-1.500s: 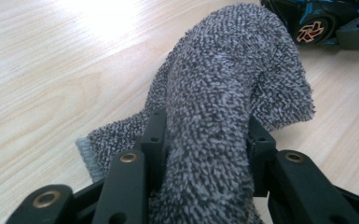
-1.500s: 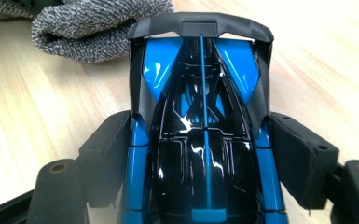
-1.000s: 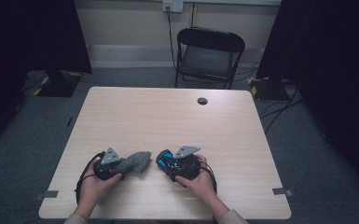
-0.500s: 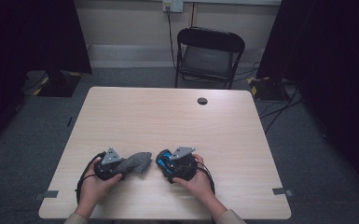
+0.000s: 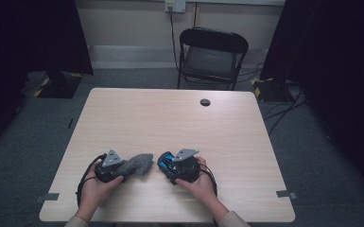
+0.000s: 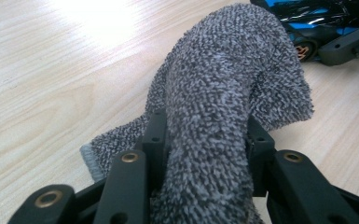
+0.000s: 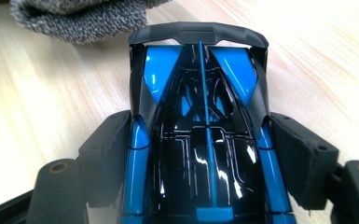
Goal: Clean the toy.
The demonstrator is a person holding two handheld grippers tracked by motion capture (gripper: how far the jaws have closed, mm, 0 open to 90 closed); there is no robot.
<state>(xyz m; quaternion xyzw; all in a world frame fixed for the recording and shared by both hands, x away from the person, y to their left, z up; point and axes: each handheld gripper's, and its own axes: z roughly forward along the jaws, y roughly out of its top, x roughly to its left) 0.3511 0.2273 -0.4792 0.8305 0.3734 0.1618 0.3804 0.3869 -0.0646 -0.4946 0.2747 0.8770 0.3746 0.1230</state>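
**Clearly a polishing job: one cloth, one toy car**

Down at the near edge of the desk, the left claw is clamped on a bunched grey terry cloth, whose free end droops onto the wood just beside the car. The right claw has a glossy blue-and-black toy car between its pads; its jaws have just been easing inward, and they press the car's flanks, rear wing pointing away.

To my eye the work is wiping the car. Doing it well means keeping the car pinned by its sides without squeezing the thin wing, then bringing the cloth's loose end across the roof in light strokes rather than dragging the hard jaws over the paint.

Counting: one cloth, one car, two claws, one black folding chair beyond the desk, one round cable hole.
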